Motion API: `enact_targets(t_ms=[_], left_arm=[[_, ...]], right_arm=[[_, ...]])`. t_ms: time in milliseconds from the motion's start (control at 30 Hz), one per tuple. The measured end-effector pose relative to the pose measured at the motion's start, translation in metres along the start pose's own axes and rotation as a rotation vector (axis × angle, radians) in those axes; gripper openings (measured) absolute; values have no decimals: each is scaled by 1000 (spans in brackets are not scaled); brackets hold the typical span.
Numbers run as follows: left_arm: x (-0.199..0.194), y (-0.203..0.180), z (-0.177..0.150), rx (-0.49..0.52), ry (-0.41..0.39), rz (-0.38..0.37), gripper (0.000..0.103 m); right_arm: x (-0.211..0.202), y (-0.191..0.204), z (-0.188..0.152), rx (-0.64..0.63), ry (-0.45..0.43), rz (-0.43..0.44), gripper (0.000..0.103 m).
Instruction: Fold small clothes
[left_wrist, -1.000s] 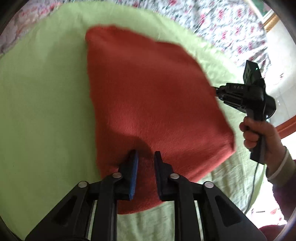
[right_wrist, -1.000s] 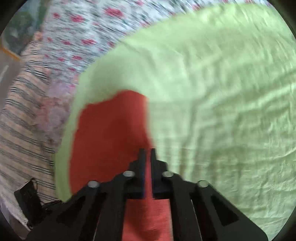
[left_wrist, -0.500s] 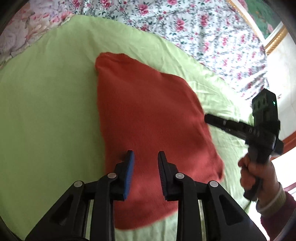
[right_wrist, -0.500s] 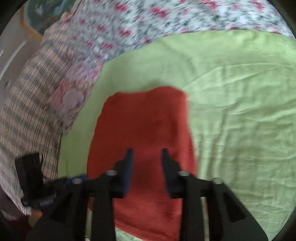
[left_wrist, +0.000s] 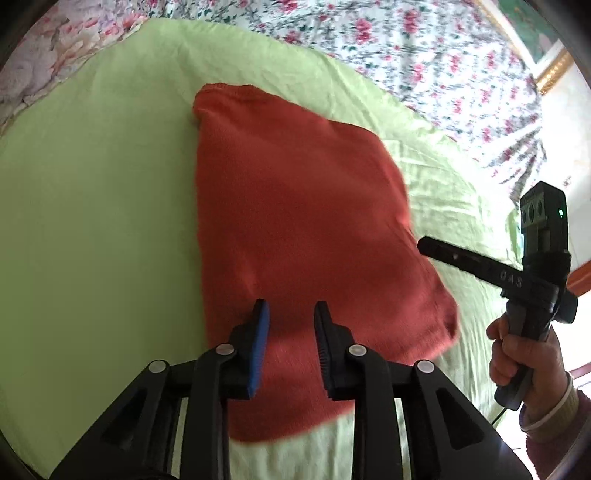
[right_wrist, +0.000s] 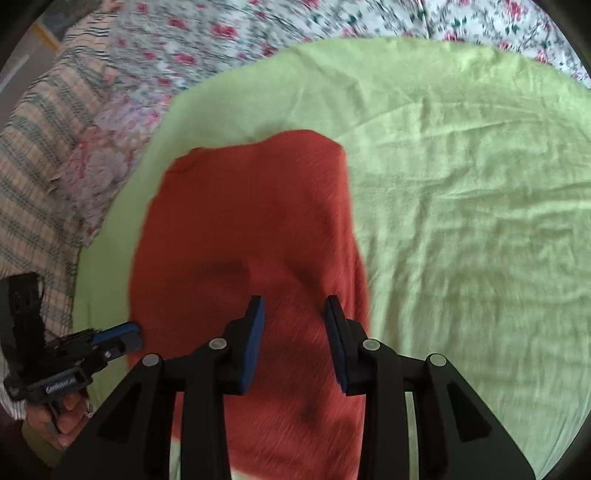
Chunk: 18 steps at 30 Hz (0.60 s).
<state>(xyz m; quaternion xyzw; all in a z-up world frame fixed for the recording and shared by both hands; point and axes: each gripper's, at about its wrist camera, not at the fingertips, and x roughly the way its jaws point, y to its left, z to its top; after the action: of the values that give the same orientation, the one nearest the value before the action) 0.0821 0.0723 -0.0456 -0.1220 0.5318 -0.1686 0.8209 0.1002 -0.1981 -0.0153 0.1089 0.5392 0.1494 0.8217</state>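
Note:
A red-orange knit garment (left_wrist: 295, 229) lies folded flat on a light green sheet (left_wrist: 92, 221); it also shows in the right wrist view (right_wrist: 243, 229). My left gripper (left_wrist: 291, 314) is open and empty, held above the garment's near edge. My right gripper (right_wrist: 294, 308) is open and empty above the garment's near part. The right gripper also shows in the left wrist view (left_wrist: 424, 243) beside the garment's right edge, apart from it. The left gripper shows in the right wrist view (right_wrist: 129, 334) at the garment's left edge.
The green sheet (right_wrist: 461, 221) covers a bed with a floral cover (left_wrist: 424, 55) behind it. A striped and checked blanket (right_wrist: 33, 155) lies at the left in the right wrist view. A gold picture frame (left_wrist: 554, 62) is at the far right.
Both grippers have opened and let go of the garment, then lifted back from it. The garment has settled flat on the sheet.

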Motion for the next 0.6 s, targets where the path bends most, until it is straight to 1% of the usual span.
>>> enact_targets(t_ms=[67, 100, 167, 233, 267, 300, 333, 367, 400, 467, 500, 533, 567, 600], left_arm=[[-4, -4, -14, 29, 9, -5, 31], [-5, -4, -20, 43, 19, -1, 31], [3, -1, -33, 70, 58, 23, 31], [9, 3, -43, 77, 83, 41, 30], [8, 3, -46, 78, 77, 45, 30], [5, 2, -48, 80, 70, 47, 31], [2, 1, -50, 77, 65, 45, 34], [0, 2, -53, 72, 64, 43, 38], [0, 2, -55, 65, 64, 41, 38], [0, 2, -59, 44, 56, 48, 39], [-2, 0, -62, 36, 49, 55, 39], [-4, 0, -64, 28, 45, 63, 40], [-8, -1, -66, 21, 40, 74, 41], [-14, -2, -68, 15, 33, 86, 42]], right_arm=[[-13, 5, -22, -16, 4, 15, 36], [-14, 8, -31, -21, 14, 12, 36], [-11, 6, -53, -31, 48, -34, 36], [1, -3, -70, -14, 107, -83, 36], [6, -7, -75, 1, 108, -83, 36], [5, -8, -76, 8, 87, -83, 36], [3, -7, -76, 17, 75, -89, 36], [3, -6, -76, 18, 76, -101, 40], [3, -3, -76, 7, 75, -112, 44], [7, 5, -78, -25, 73, -100, 70], [10, 11, -80, -44, 75, -97, 77], [14, 18, -82, -79, 82, -106, 92], [19, 29, -85, -130, 97, -120, 103], [22, 36, -86, -172, 112, -131, 103]])
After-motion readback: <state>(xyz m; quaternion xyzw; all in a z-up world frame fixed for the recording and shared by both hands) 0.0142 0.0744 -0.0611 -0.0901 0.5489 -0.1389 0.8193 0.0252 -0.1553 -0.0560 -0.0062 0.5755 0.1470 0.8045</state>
